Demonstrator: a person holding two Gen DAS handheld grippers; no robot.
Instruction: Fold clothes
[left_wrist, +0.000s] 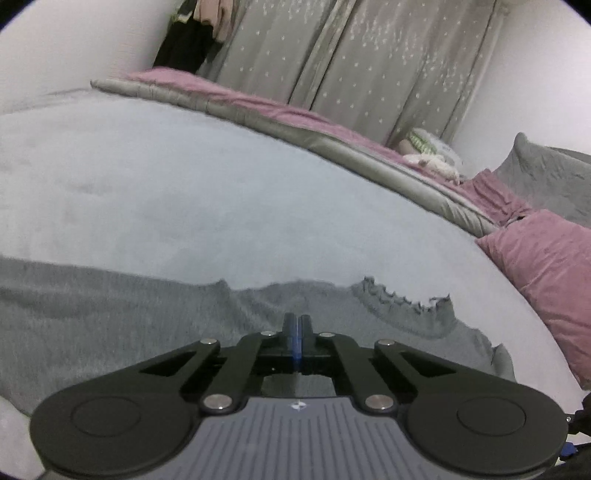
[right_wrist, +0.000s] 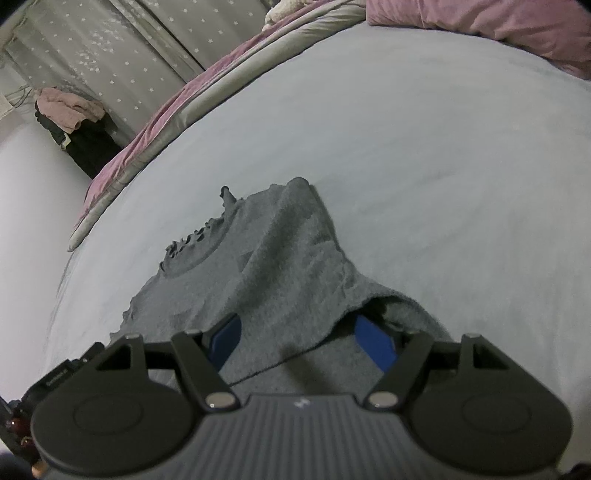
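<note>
Grey knit sweater (right_wrist: 266, 266) lies spread on the pale blue bedspread (right_wrist: 424, 147), frilled neckline (right_wrist: 195, 240) toward the far edge of the garment. The right gripper (right_wrist: 299, 332) is down low over the near part of it, jaws spread wide, blue pads (right_wrist: 375, 345) showing on both sides. A folded flap of the knit drapes across the gap between the fingers, and their tips sit hidden under its edge; nothing is pinched.

Over on the left wrist view, the left gripper (left_wrist: 296, 321) has its fingers pressed together, blue strip between them, hovering just above the sweater (left_wrist: 110, 325). Whether any fabric is caught in there, cannot tell. The ruffled neckline (left_wrist: 402, 302) sits ahead and to its right. A pink pillow (left_wrist: 546, 280) rests at the bed's right side, starred grey curtains (left_wrist: 369, 55) behind.
</note>
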